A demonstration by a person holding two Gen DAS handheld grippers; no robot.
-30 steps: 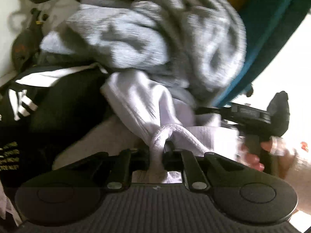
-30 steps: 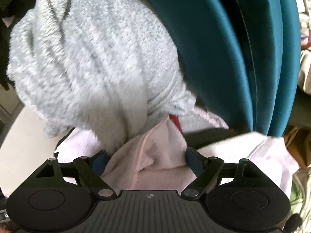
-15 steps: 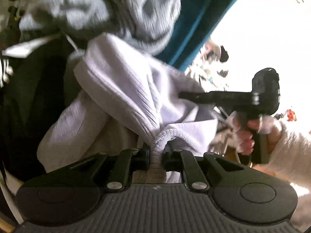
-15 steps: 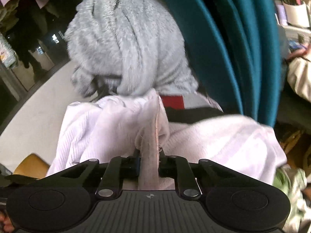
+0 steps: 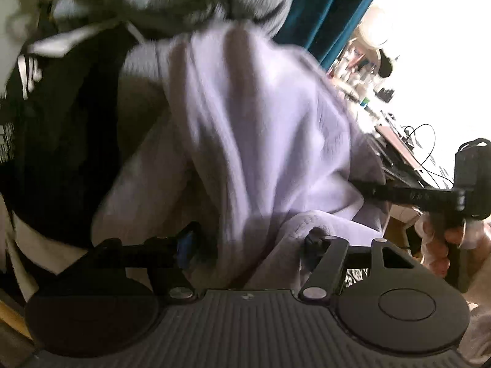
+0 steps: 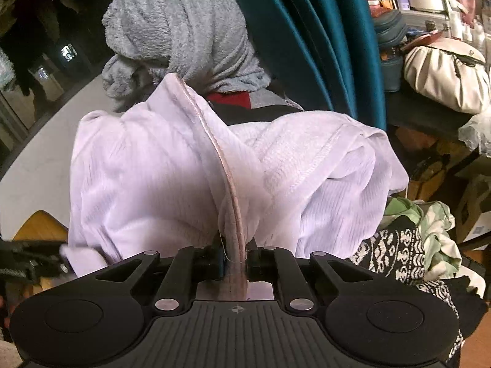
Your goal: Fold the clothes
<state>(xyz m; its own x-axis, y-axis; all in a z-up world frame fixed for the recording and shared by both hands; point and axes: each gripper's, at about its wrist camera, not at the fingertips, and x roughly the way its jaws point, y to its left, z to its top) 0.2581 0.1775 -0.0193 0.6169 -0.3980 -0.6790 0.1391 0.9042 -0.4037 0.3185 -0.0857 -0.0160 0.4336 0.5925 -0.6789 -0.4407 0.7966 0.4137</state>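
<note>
The pale lilac ribbed knit garment [image 6: 159, 184] hangs bunched between the two tools, in front of a heap of other clothes. Its pinkish stitched hem [image 6: 228, 190] runs in a curve down the middle of the right wrist view and ends between the jaws of the right tool [image 6: 234, 260], which are pressed together on that hem. In the left wrist view the same garment [image 5: 260, 141] fills the centre, blurred, and a fold of it droops between the jaws of the left tool [image 5: 251, 245]; those jaws are opening, standing well apart, with the cloth lying loose between them and draped over the right-hand finger [image 5: 316, 240]. The blue pad on the other finger [image 5: 185, 245] is not pressed against the fabric.

At the right edge of the left wrist view the right tool [image 5: 368, 188] reaches into the garment's edge, held by a hand [image 5: 442, 245] wearing a pale fuzzy sleeve [image 5: 478, 263].

Behind the lilac garment sits a fluffy grey fleece garment [image 6: 184, 36], piled high, and beside it a black garment with white stripes and lettering [image 5: 55, 116]. A teal curtain [image 6: 322, 36] hangs behind the pile. To the right lie a black-and-white patterned knit [image 6: 396, 254], a light green cloth [image 6: 429, 220] and a cream gathered bag [image 6: 445, 73] on a cluttered shelf.
</note>
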